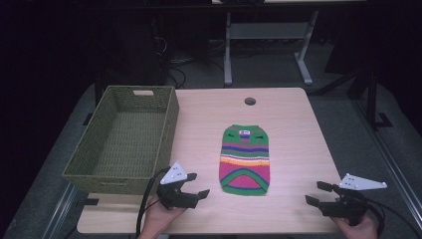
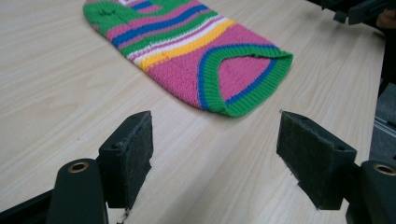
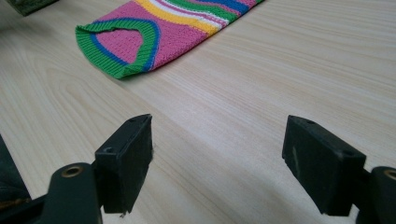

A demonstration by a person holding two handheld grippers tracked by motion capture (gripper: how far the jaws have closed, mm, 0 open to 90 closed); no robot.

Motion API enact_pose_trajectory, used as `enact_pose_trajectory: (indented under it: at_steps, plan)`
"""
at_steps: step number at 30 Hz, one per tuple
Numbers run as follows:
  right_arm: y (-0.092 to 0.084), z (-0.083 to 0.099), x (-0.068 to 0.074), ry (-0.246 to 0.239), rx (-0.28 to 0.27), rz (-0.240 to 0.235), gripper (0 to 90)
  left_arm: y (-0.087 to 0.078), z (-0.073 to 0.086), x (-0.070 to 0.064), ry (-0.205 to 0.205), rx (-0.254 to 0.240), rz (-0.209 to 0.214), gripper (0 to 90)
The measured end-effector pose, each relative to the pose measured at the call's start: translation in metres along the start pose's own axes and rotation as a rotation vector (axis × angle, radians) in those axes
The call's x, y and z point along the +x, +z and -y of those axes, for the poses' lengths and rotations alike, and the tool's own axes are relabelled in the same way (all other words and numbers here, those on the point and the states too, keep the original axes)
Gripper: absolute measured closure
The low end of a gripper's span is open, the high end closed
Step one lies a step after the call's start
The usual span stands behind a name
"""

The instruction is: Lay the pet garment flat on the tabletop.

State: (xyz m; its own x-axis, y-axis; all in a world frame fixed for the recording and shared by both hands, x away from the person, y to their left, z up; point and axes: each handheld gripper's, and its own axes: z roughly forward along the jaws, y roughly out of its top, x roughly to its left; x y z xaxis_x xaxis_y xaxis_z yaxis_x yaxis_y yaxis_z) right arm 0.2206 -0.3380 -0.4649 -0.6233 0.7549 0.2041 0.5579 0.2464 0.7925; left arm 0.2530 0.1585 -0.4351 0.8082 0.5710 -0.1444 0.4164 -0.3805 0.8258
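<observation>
Approach step: striped sweater (image 1: 245,159) lies flat on worktop (image 1: 293,129), untouched; both grippers' fingers spread, hem to be pinched next, probably.

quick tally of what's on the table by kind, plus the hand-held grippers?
Striped knitted garment: 1
Woven basket: 1
Hand-held grippers: 2, left hand-held gripper and right hand-held gripper, both open, empty and apart from the garment
Total: 4
</observation>
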Motion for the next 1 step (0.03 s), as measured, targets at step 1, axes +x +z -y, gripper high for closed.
enact_pose_trajectory:
  at_steps: [1]
  plan:
    - [-0.0002,0.0004,-0.0006,0.0,-0.002,0.0,23.6,-0.0007,-0.0004,-0.0003,-0.002,-0.002,0.004,26.5]
